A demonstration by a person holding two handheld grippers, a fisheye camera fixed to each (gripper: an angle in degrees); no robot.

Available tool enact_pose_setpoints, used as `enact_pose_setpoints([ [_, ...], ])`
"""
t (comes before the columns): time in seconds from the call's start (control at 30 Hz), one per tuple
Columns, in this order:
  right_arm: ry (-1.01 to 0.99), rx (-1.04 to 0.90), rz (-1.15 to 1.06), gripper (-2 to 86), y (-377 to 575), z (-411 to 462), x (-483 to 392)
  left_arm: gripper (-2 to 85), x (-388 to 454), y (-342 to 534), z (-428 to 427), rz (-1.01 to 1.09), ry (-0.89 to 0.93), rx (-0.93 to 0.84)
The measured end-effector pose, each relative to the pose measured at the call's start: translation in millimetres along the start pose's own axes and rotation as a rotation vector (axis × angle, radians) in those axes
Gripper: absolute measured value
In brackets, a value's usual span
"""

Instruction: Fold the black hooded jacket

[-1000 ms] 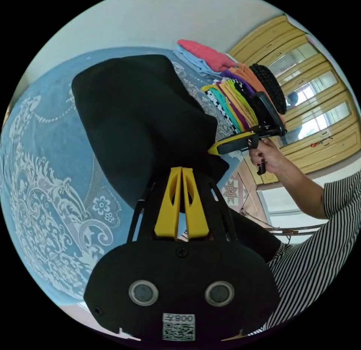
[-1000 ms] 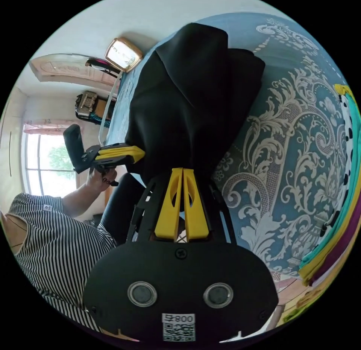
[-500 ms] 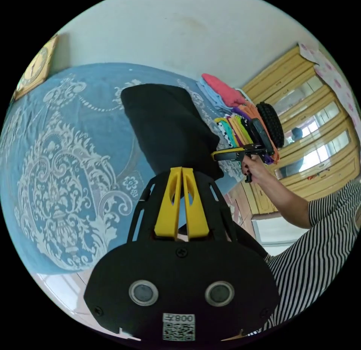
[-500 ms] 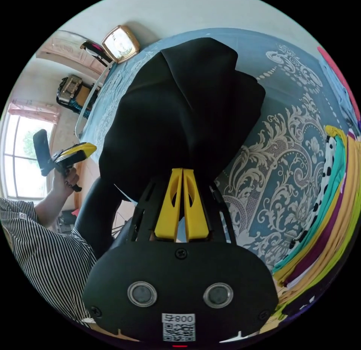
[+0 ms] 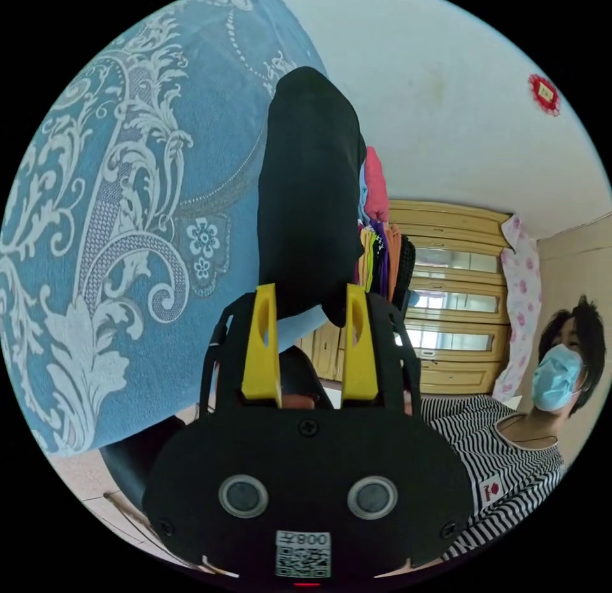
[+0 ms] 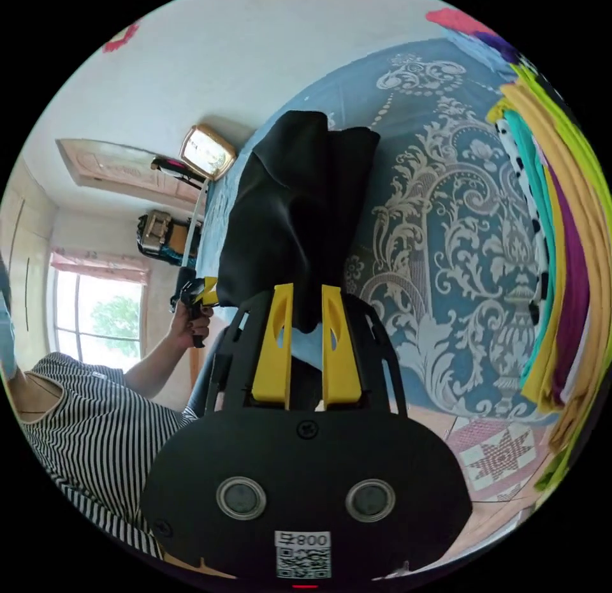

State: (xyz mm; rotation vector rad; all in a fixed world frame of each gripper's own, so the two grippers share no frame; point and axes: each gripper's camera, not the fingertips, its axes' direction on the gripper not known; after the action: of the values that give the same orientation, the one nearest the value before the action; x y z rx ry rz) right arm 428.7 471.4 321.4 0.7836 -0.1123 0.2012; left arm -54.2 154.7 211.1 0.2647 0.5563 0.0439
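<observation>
Black hooded jacket (image 6: 296,217) lies folded on blue patterned bedspread (image 5: 95,236), long axis running away from both grippers. Left gripper (image 5: 310,300) jaws wide apart, right gripper (image 6: 305,300) jaws parted; each straddles near hem, no pinch evident; equally near

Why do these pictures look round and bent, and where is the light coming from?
Both views are fisheye circles with black corners, so straight lines bow near the rim. In the right gripper view the window is bright and washed out, and daylight comes from that side. In the left gripper view the black jacket is so dark that its folds hardly show, while the blue bedspread stays sharp.
</observation>
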Motion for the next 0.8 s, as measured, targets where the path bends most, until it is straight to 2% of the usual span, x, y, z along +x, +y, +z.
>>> enact_pose_setpoints([
  [0.17, -0.163, 0.024, 0.102, 12.0, 21.2, 17.5, 41.0, 15.9, -13.4, -0.2, -36.8, -0.004, 0.029, 0.004],
  [0.4, -0.267, 0.016, 0.150, 14.7, 45.3, 33.6, 75.8, 18.3, -27.9, 6.1, -77.3, -0.013, 0.057, 0.024],
  [0.53, -0.288, 0.036, 0.155, 15.2, 58.4, 33.8, 86.8, 20.2, -34.6, 14.4, -99.3, -0.028, -0.005, 0.022],
  [0.63, -0.269, -0.013, 0.158, 15.7, 62.7, 50.0, 94.6, 21.4, -46.1, 14.2, -113.5, -0.053, 0.033, 0.042],
  [0.73, -0.280, -0.020, 0.160, 15.9, 66.1, 62.5, 100.8, 21.9, -50.9, 4.8, -108.5, -0.041, 0.023, -0.028],
  [0.8, -0.289, -0.020, 0.162, 15.2, 68.6, 67.5, 107.3, 22.0, -57.3, -2.5, -104.2, -0.048, 0.082, -0.046],
])
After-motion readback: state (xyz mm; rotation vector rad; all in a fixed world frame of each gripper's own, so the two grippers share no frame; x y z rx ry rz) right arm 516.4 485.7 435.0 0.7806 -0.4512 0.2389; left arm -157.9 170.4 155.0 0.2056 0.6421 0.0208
